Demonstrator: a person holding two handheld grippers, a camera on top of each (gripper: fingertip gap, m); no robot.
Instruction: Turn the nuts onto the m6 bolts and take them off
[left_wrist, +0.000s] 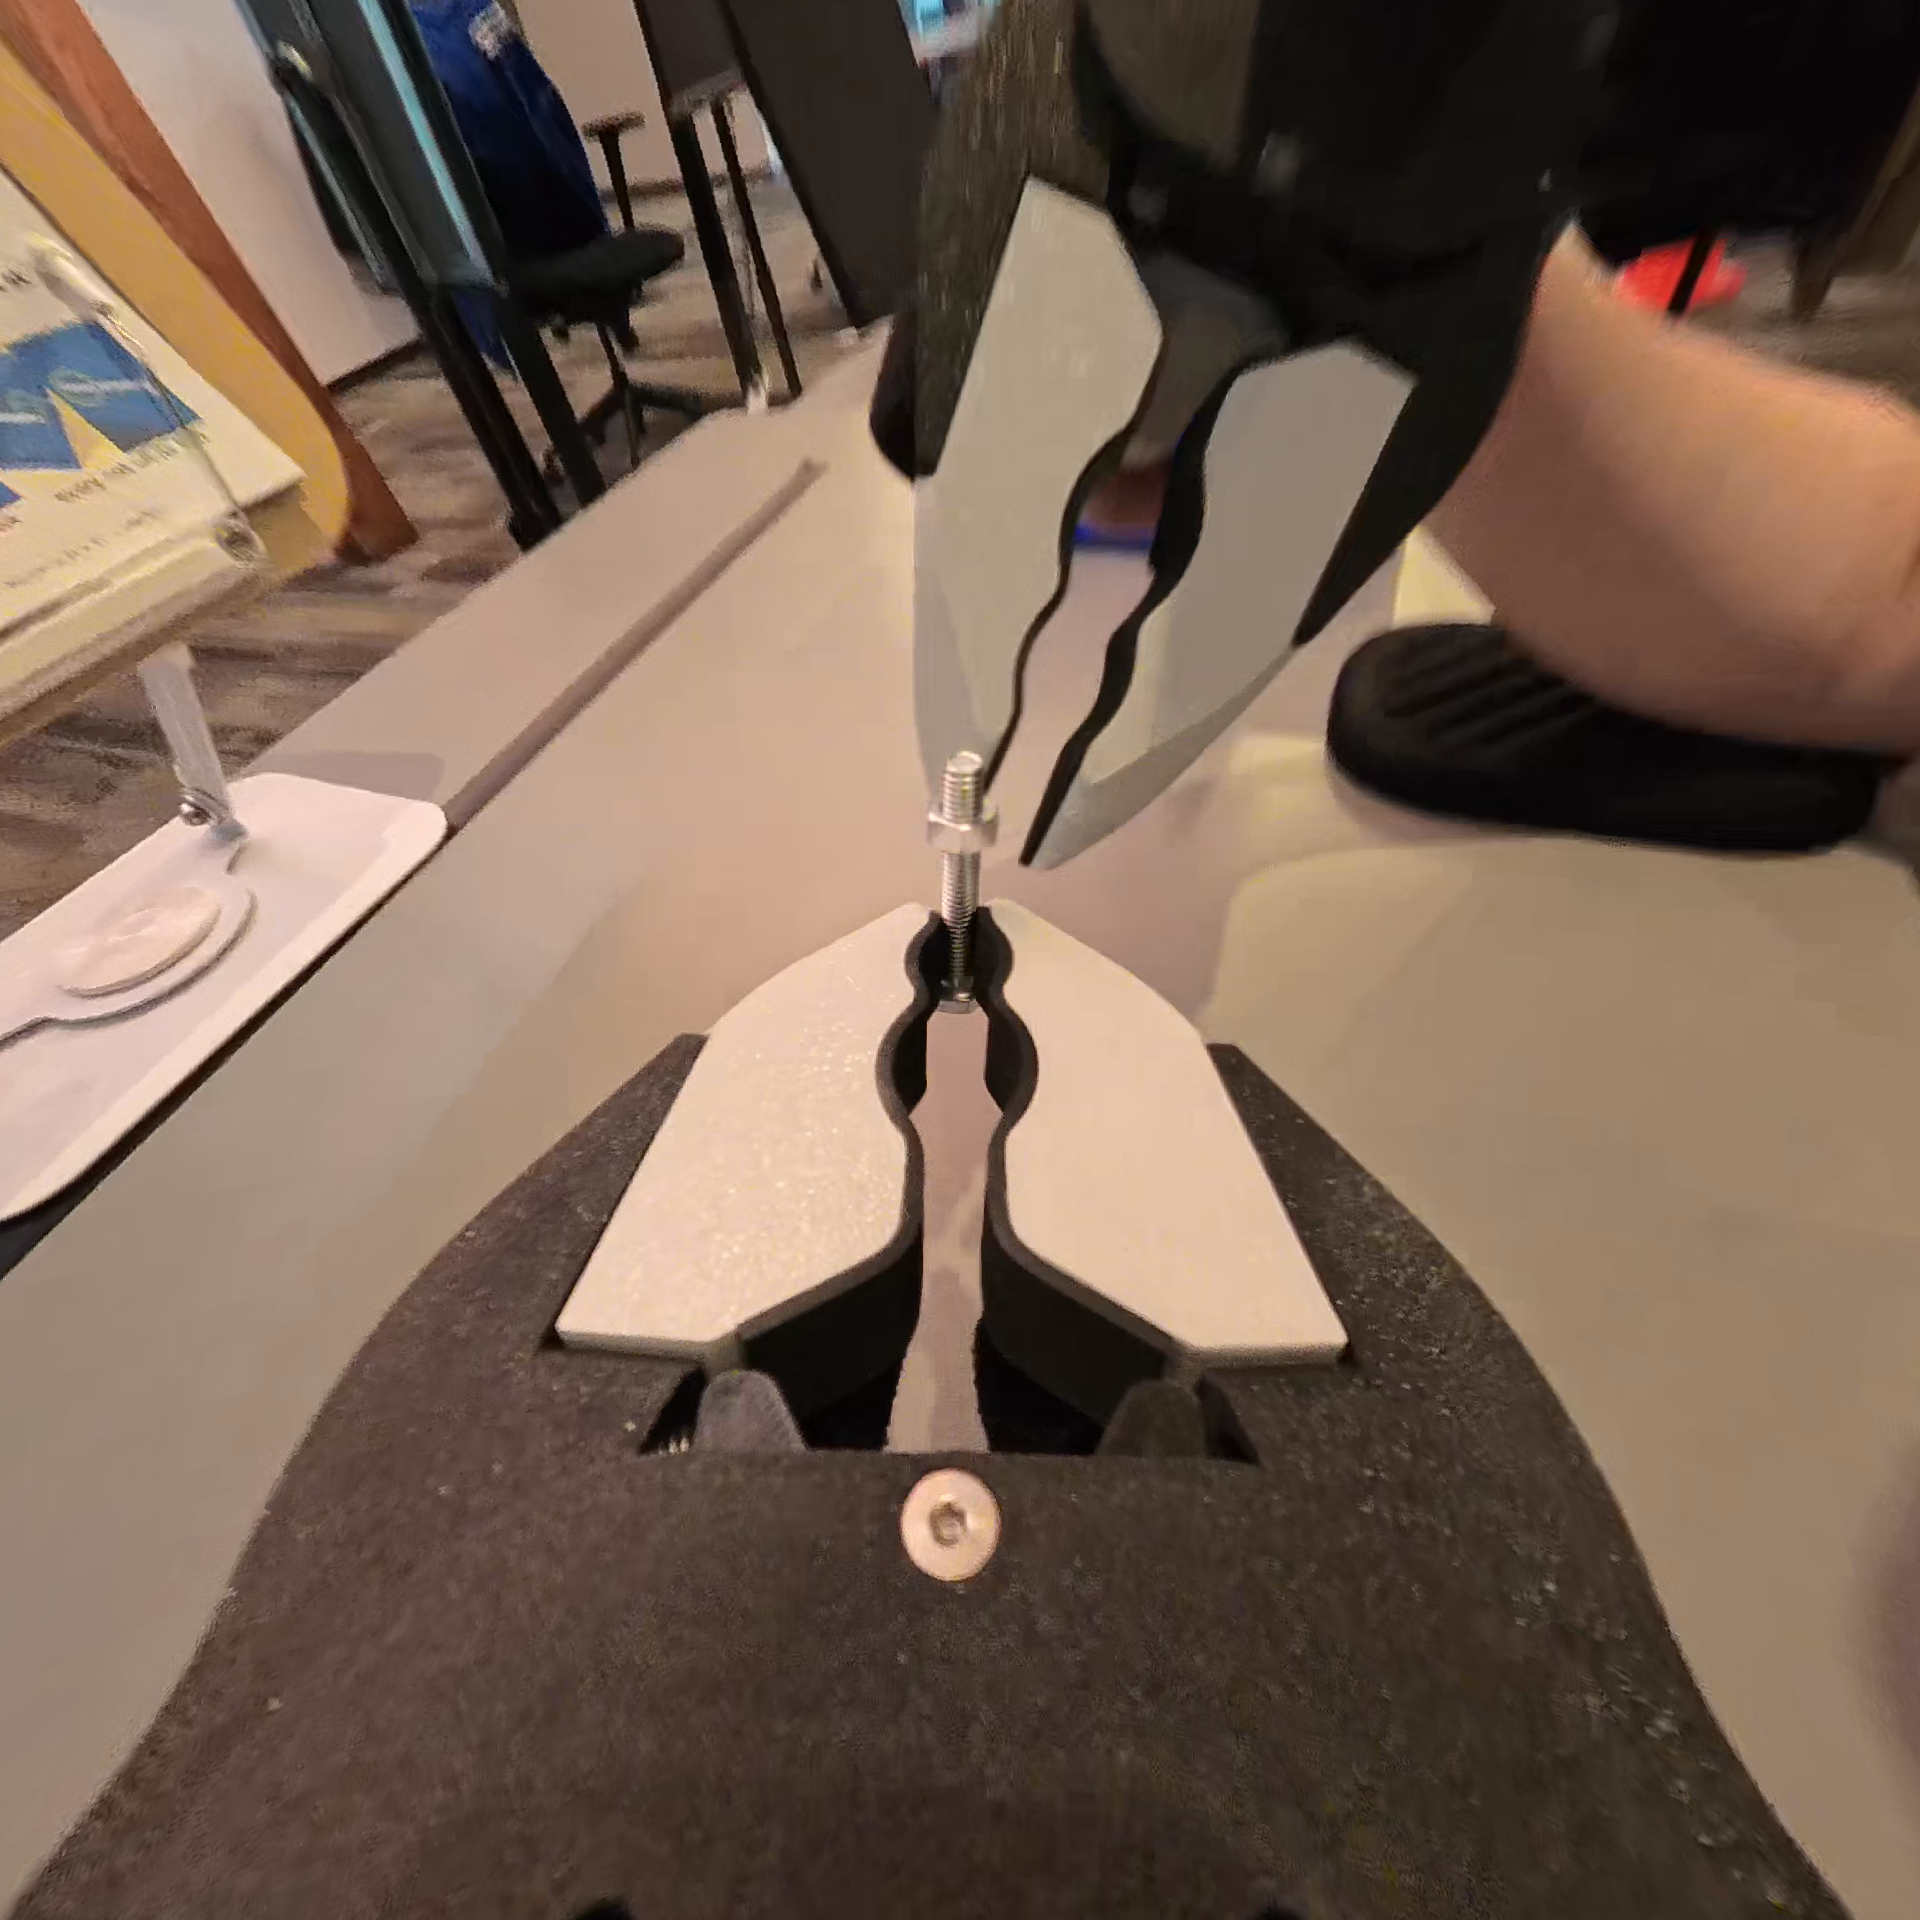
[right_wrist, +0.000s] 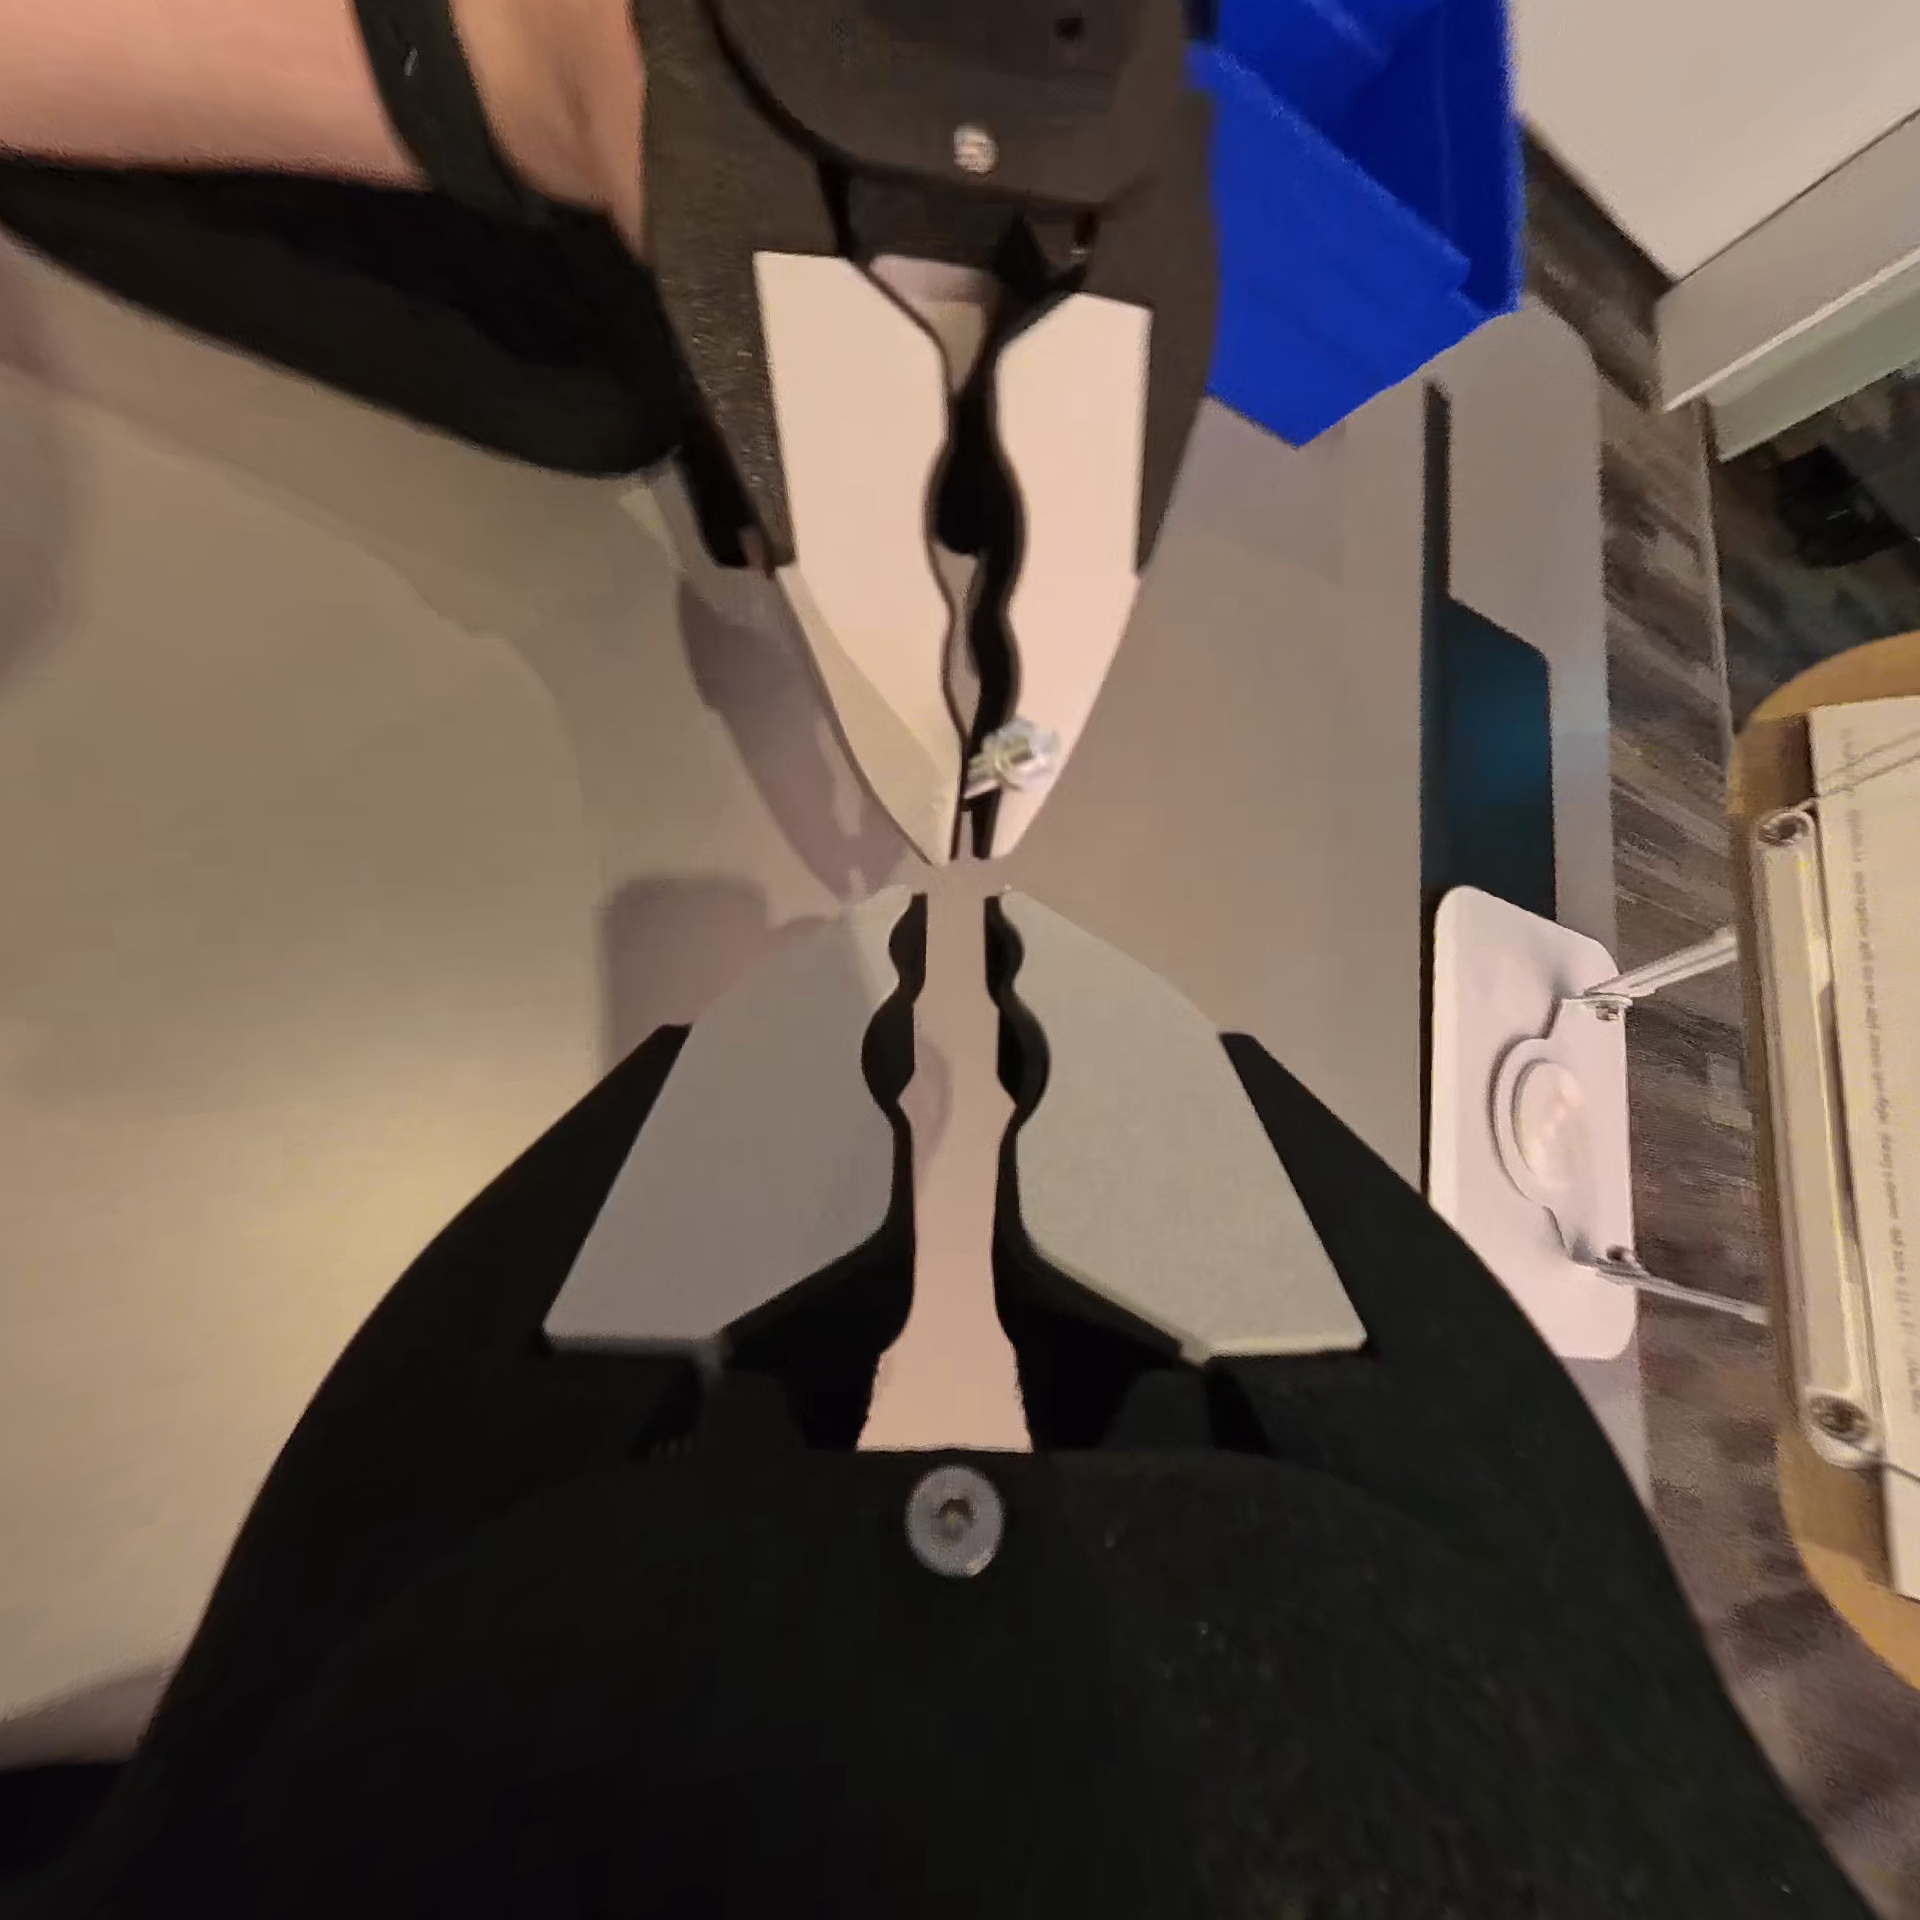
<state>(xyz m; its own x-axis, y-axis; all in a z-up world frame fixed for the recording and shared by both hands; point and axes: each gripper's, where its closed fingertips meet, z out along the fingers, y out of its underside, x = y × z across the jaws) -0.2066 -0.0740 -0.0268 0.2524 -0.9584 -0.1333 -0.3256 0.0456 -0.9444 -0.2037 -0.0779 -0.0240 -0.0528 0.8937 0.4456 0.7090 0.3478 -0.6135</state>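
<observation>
Overhead, right hand-held gripper (left_wrist: 1013, 821) tips-down, parted beside bolt's (left_wrist: 958, 883) nut (left_wrist: 961, 826).

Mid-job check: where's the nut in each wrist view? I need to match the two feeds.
Left wrist view: the nut sits just above centre, on the upright bolt held by the left gripper.
Right wrist view: the nut is just above centre, blurred, beside the far gripper's tips.
Shared landmark: the white plate at the table edge.
</observation>
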